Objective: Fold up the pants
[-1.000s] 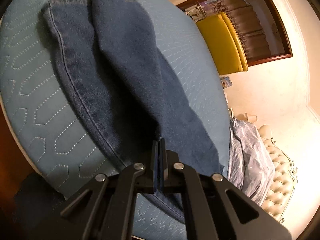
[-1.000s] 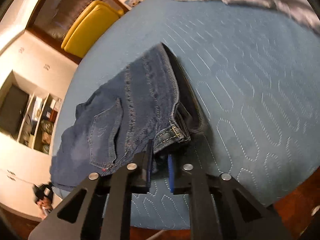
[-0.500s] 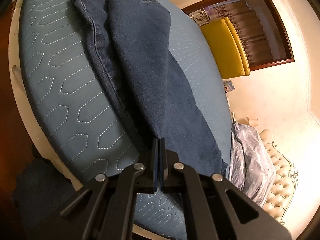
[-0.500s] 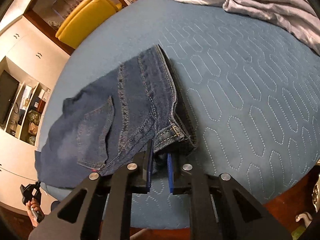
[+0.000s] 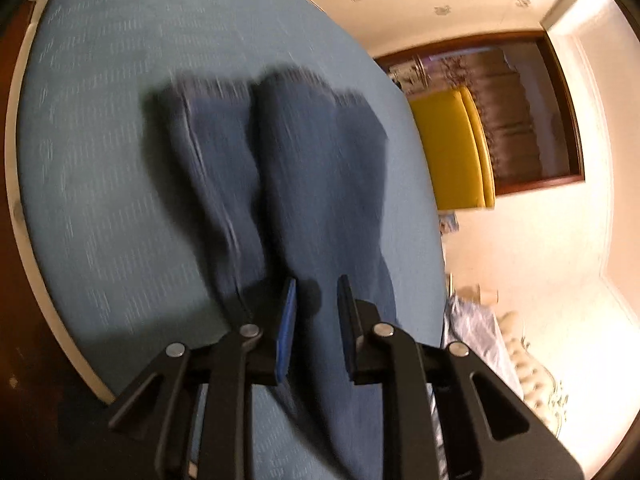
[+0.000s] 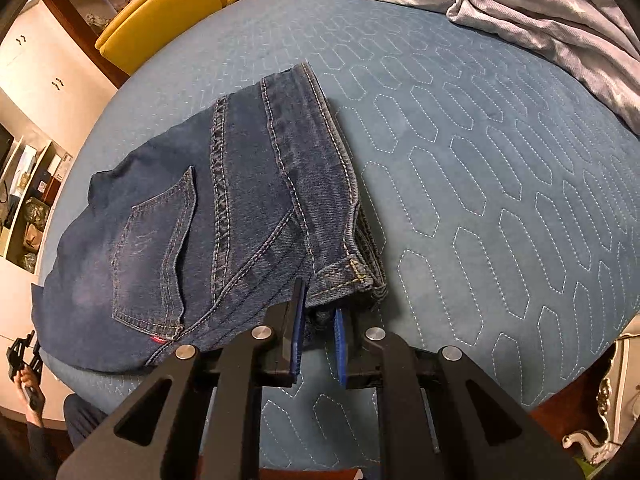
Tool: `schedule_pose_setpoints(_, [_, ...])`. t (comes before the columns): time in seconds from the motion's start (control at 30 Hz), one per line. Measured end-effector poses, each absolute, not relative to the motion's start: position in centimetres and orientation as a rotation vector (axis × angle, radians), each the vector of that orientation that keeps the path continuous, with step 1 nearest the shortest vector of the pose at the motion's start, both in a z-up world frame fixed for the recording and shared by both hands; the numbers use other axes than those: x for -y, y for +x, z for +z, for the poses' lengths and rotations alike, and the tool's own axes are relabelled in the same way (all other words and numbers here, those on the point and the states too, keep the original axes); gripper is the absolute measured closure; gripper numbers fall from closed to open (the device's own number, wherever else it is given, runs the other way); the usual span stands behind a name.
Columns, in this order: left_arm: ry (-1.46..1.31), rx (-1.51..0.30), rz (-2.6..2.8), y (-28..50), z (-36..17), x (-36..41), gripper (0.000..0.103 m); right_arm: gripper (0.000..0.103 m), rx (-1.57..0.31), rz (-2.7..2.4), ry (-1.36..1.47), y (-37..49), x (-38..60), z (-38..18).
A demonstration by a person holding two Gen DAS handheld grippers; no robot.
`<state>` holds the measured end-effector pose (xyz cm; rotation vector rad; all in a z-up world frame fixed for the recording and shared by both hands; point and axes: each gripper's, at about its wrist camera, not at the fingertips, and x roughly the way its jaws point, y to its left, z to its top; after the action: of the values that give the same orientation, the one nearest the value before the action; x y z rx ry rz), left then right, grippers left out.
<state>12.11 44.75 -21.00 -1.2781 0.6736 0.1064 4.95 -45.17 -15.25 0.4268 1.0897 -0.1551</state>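
Dark blue jeans [image 6: 224, 216] lie on a round blue quilted bed [image 6: 500, 184], folded lengthwise with a back pocket facing up. In the right wrist view my right gripper [image 6: 319, 312] is shut on the waistband corner of the jeans, low over the bed. In the blurred left wrist view the two legs of the jeans [image 5: 304, 184] stretch away across the bed [image 5: 100, 200]. My left gripper [image 5: 316, 300] is open just above the legs and holds nothing.
A rumpled grey star-print blanket [image 6: 540, 12] lies at the far right of the bed. A yellow chair [image 6: 160, 12] stands beyond the bed before a dark-framed window. Shelves [image 6: 24, 200] line the left wall. The bed's edge drops to a dark wooden floor.
My left gripper has opened and let go of the jeans legs, and its view has swung. My right gripper has stayed shut on the waistband and dropped a little closer to the bed.
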Motion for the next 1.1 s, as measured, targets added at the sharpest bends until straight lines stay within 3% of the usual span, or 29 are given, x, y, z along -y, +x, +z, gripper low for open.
schedule_pose_setpoints(0.4, [-1.352,-0.679,0.155,14.9,-22.2,-51.6,0.079,0.092,-1.108,-0.186,0.414,5.9,44.5,-15.6])
schedule_pose_setpoints(0.47, [-1.357,-0.692,0.147,15.3,-22.1,-51.8,0.084,0.092,-1.108,-0.186,0.417,5.9,44.4,-15.6])
schedule_pose_setpoints(0.53, [-1.308,-0.706,0.133,15.7,-20.7,-51.9,0.101,0.092,-1.108,-0.185,0.418,6.0,44.4,-15.6])
schedule_pose_setpoints(0.73, [-1.192,-0.625,0.126,12.8,-13.0,-50.9,0.102,0.092,-1.107,-0.171,0.421,5.8,44.5,-15.4])
schedule_pose_setpoints(0.93, [-1.317,-0.736,0.220,10.9,-20.3,-52.7,0.102,0.092,-1.101,-0.153,0.430,5.5,45.3,-14.8])
schedule_pose_setpoints(1.1, [-1.305,-0.730,0.213,10.6,-21.0,-53.4,0.099,0.092,-1.097,-0.141,0.417,5.3,45.6,-13.9])
